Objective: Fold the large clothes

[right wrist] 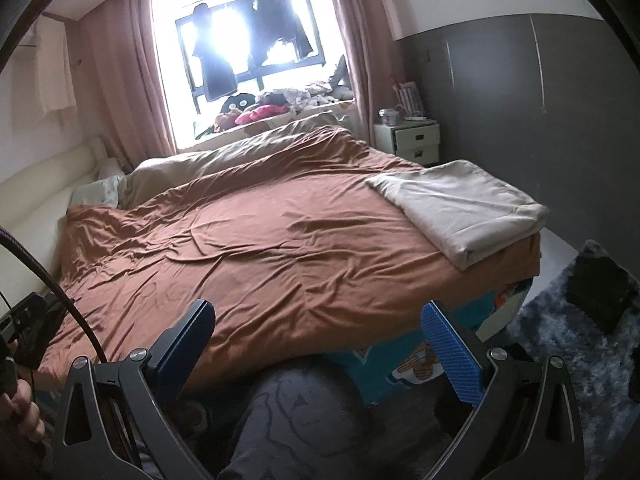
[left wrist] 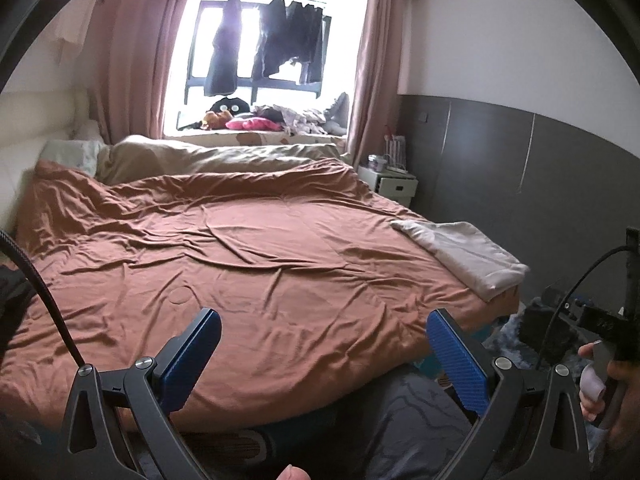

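Folded beige cloth (right wrist: 460,212) lies flat on the brown bedspread (right wrist: 260,240), at the bed's foot corner nearest the white nightstand (right wrist: 408,138) and well apart from both grippers. Left gripper (left wrist: 324,344) and right gripper (right wrist: 318,340) each hang over the bedspread's near edge with blue pads (left wrist: 460,360) spread wide and nothing between them. Beyond the bedspread, dark clothes (left wrist: 264,48) hang in the bright window between pink curtains (left wrist: 136,52), and a grey shaggy rug (right wrist: 560,336) lies on the floor beside the bed's foot.
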`<move>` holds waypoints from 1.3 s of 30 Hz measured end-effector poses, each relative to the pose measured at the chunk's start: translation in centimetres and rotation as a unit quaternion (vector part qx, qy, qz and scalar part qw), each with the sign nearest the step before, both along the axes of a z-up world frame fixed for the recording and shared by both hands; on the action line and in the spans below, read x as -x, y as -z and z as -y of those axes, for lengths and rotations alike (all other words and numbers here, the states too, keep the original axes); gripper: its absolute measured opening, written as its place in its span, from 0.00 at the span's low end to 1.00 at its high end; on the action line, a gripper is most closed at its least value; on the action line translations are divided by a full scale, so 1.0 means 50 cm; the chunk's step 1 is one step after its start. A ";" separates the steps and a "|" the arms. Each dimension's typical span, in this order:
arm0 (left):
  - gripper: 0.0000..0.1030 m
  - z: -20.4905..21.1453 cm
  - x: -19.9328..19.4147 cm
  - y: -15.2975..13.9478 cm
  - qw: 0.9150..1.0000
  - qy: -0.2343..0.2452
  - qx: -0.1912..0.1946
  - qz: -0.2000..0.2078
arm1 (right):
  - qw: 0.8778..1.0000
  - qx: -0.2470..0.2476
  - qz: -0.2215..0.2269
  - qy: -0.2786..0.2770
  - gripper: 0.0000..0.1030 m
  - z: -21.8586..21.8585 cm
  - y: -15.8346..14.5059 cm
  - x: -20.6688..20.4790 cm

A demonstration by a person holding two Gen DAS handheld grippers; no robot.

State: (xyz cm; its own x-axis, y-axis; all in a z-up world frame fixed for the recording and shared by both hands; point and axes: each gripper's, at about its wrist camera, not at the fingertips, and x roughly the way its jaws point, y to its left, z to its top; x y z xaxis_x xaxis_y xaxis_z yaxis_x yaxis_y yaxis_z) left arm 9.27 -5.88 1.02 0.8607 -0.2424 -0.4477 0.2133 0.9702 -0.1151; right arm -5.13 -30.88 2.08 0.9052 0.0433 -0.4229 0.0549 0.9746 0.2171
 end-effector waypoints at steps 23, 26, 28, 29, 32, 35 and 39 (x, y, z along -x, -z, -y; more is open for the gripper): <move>1.00 -0.012 0.016 0.003 1.000 -0.013 -0.005 0.008 | 1.000 0.007 0.001 -0.007 1.00 -0.036 0.018 0.018; 1.00 -0.014 0.018 0.004 1.000 -0.014 -0.003 0.006 | 1.000 0.009 0.002 -0.006 1.00 -0.037 0.018 0.021; 1.00 -0.014 0.019 0.004 1.000 -0.016 -0.001 0.006 | 1.000 0.009 0.002 -0.007 1.00 -0.038 0.017 0.022; 1.00 -0.015 0.019 0.004 1.000 -0.016 -0.002 0.006 | 1.000 0.008 0.002 -0.007 1.00 -0.039 0.016 0.023; 1.00 -0.016 0.019 0.004 1.000 -0.015 -0.002 0.006 | 1.000 0.008 0.003 -0.007 1.00 -0.039 0.018 0.024; 1.00 -0.015 0.020 0.004 1.000 -0.016 -0.003 0.006 | 1.000 0.010 0.003 -0.006 1.00 -0.042 0.017 0.024; 1.00 -0.017 0.022 0.004 1.000 -0.017 -0.002 0.005 | 1.000 0.010 0.004 -0.005 1.00 -0.043 0.017 0.026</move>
State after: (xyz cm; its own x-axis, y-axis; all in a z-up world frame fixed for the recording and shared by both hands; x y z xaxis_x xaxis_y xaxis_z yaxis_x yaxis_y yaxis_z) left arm 8.17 -5.01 0.83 0.8729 -0.2103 -0.4402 0.1807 0.9775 -0.1088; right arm -6.44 -28.71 1.24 0.9084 0.0445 -0.4158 0.0431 0.9791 0.1988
